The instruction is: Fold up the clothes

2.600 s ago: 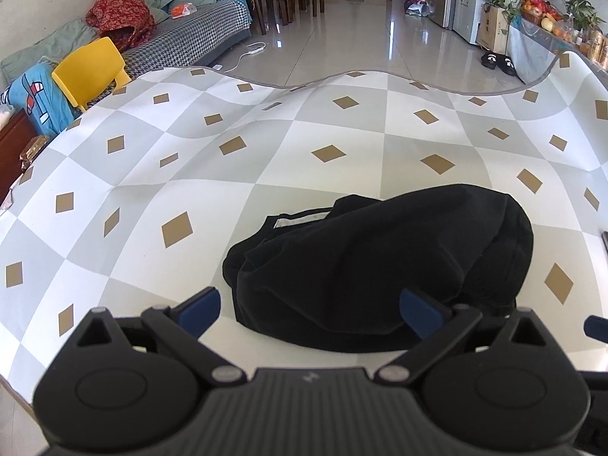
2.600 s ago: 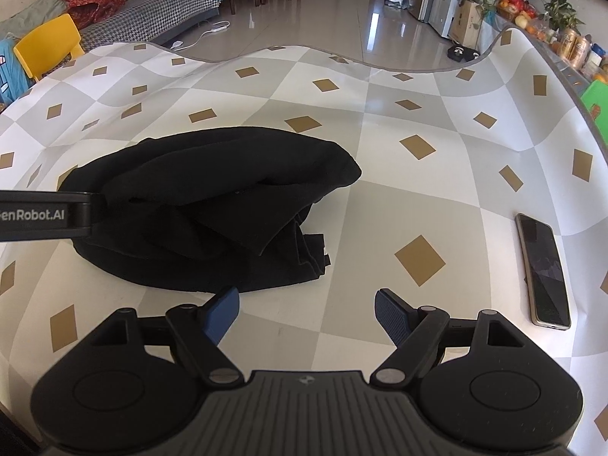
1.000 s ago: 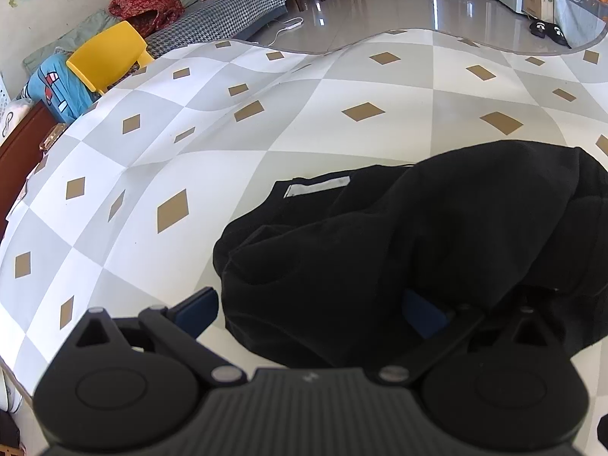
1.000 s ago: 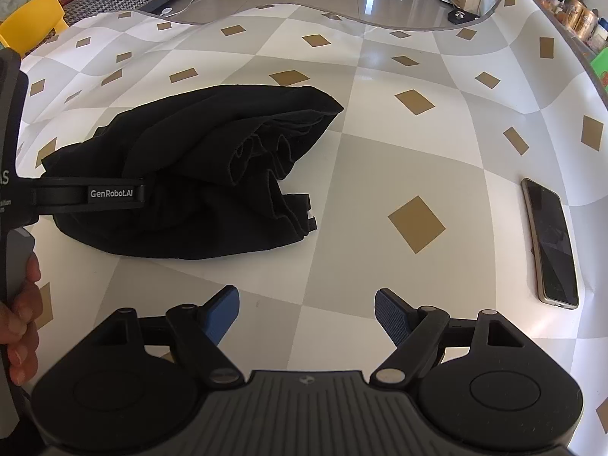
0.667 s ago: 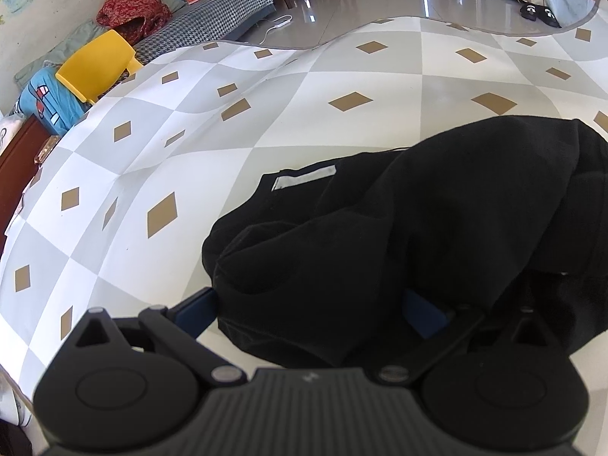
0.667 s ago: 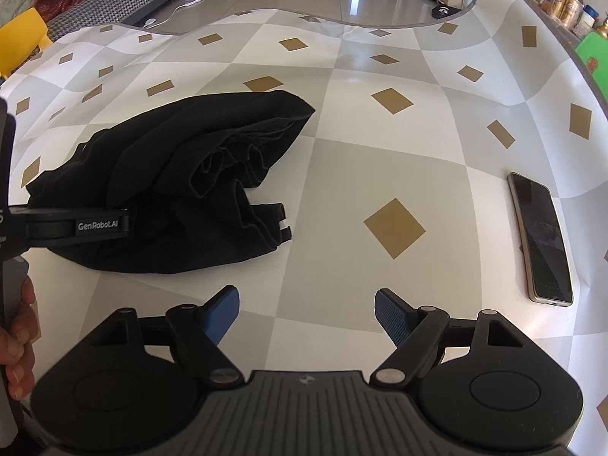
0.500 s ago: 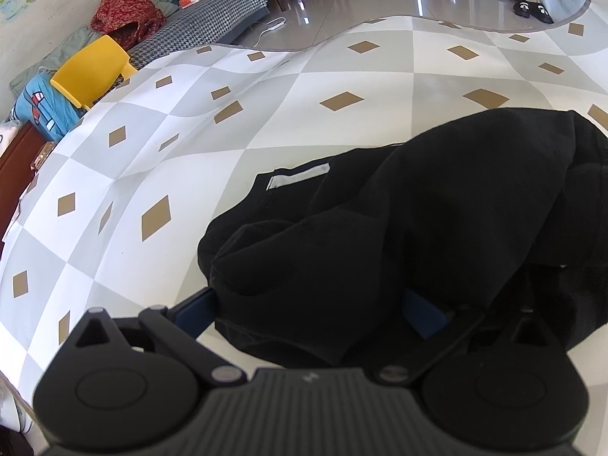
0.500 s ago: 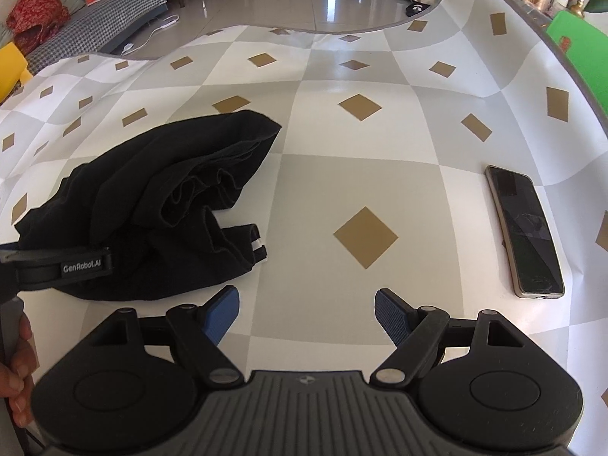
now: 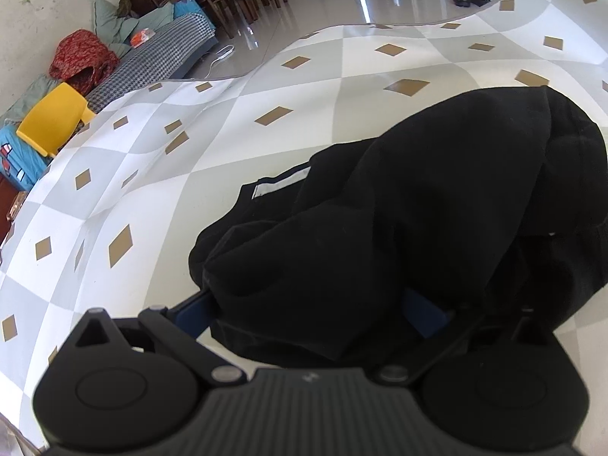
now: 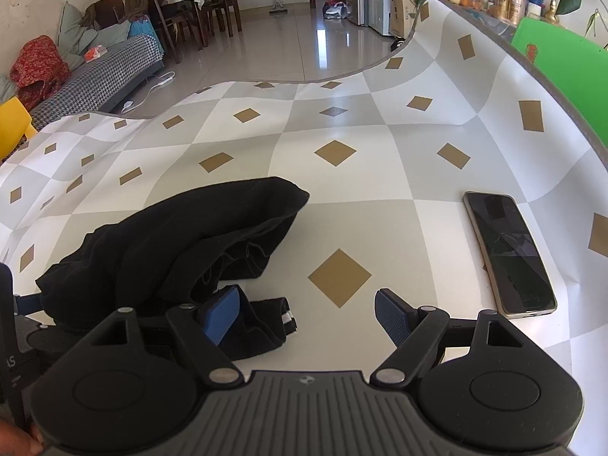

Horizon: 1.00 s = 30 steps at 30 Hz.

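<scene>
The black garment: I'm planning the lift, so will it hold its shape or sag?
The black garment lies bunched in soft folds, so it will probably droop from whichever edge is gripped. Its loose layers will likely slide apart. It looks light.

Left hand-held gripper [image 9: 309,313] low, jaws spread wide; right hand-held gripper [image 10: 306,313] low, jaws wide apart

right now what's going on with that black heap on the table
A person is starting to fold a crumpled black garment on the checkered tablecloth, with a tool in each hand. The left tool is open, its fingers reaching around the garment's near edge, nothing pinched yet. The right tool is also open, one finger at the garment's hem on the right side, the other over bare cloth. A phone lies off to the right, apart from the garment.
</scene>
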Each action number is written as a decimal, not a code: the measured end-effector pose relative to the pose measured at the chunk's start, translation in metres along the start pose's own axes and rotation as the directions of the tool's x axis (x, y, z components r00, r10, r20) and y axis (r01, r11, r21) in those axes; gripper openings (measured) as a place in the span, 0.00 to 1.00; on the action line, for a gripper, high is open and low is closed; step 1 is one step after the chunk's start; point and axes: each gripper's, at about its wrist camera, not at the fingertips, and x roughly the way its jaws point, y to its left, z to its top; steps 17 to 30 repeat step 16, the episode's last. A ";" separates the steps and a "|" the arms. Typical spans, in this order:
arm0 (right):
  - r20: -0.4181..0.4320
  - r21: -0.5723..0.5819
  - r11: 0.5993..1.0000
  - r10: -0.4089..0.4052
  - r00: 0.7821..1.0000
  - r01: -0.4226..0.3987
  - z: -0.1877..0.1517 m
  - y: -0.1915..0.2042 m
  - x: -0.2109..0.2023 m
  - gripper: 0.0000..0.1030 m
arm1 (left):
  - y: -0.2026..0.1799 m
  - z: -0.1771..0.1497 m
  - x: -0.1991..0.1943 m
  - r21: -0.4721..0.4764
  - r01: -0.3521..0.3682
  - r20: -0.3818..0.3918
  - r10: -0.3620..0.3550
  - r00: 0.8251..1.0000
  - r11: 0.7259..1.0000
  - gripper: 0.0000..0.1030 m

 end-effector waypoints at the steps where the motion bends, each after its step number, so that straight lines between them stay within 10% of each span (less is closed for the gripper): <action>1: 0.008 0.008 1.000 0.009 1.000 -0.009 -0.001 -0.002 -0.001 0.76 | -0.003 -0.002 -0.002 0.010 0.010 0.003 -0.010 1.000 1.000 1.00; 30: -0.039 0.122 0.986 0.123 0.992 -0.117 -0.018 -0.037 -0.005 0.76 | -0.030 -0.036 -0.035 0.048 0.123 0.020 -0.124 0.992 0.991 1.00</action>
